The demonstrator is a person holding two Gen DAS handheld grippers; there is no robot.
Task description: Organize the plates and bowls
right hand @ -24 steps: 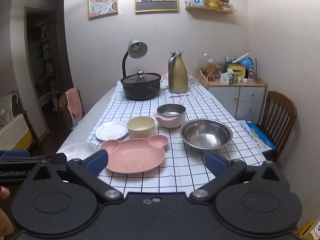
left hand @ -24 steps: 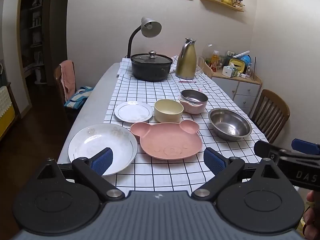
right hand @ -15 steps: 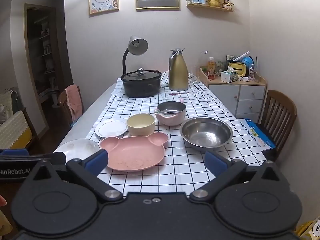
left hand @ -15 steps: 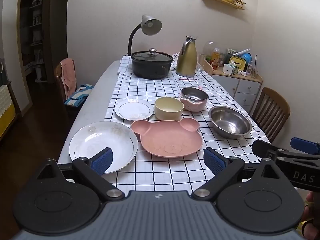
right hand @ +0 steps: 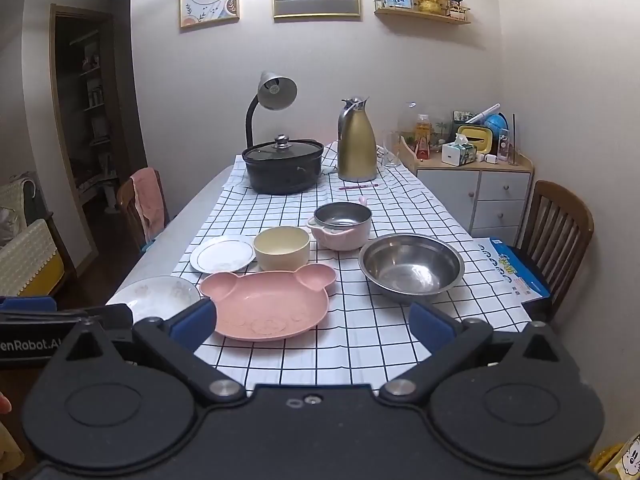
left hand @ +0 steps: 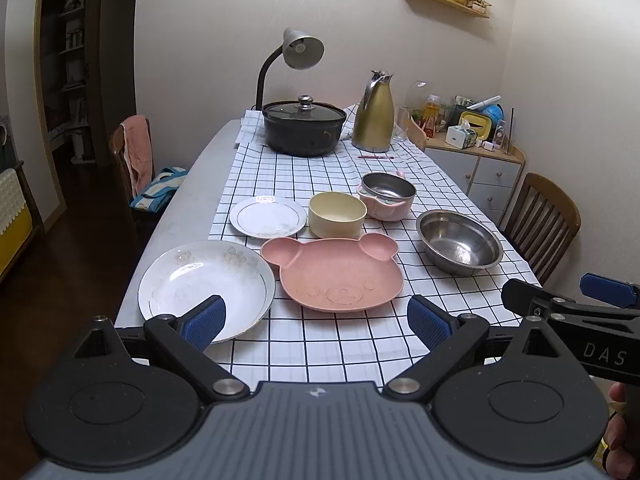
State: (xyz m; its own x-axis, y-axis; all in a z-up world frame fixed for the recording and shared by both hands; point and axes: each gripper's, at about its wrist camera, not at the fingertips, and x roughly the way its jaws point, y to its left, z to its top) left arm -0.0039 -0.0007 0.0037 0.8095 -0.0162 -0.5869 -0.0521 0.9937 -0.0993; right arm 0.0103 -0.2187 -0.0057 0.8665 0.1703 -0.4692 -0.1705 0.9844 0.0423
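Observation:
On the checked tablecloth lie a large white plate (left hand: 206,282) (right hand: 156,296), a pink bear-shaped plate (left hand: 336,274) (right hand: 268,304), a small white plate (left hand: 267,216) (right hand: 222,255), a cream bowl (left hand: 337,214) (right hand: 282,247), a pink pot with a steel insert (left hand: 387,195) (right hand: 342,225) and a steel bowl (left hand: 459,246) (right hand: 411,268). My left gripper (left hand: 314,322) is open and empty, held above the near table edge before the two big plates. My right gripper (right hand: 312,324) is open and empty, before the pink plate and steel bowl.
A black lidded pot (left hand: 304,128), a desk lamp (left hand: 298,52) and a gold thermos jug (left hand: 374,114) stand at the far end. Chairs stand at the left (left hand: 134,156) and right (left hand: 540,220). A cabinet (right hand: 476,192) with clutter stands at the right wall.
Both grippers have tilted slightly upward and back; the dishes sit a little lower and farther in both views. Nothing on the table has moved.

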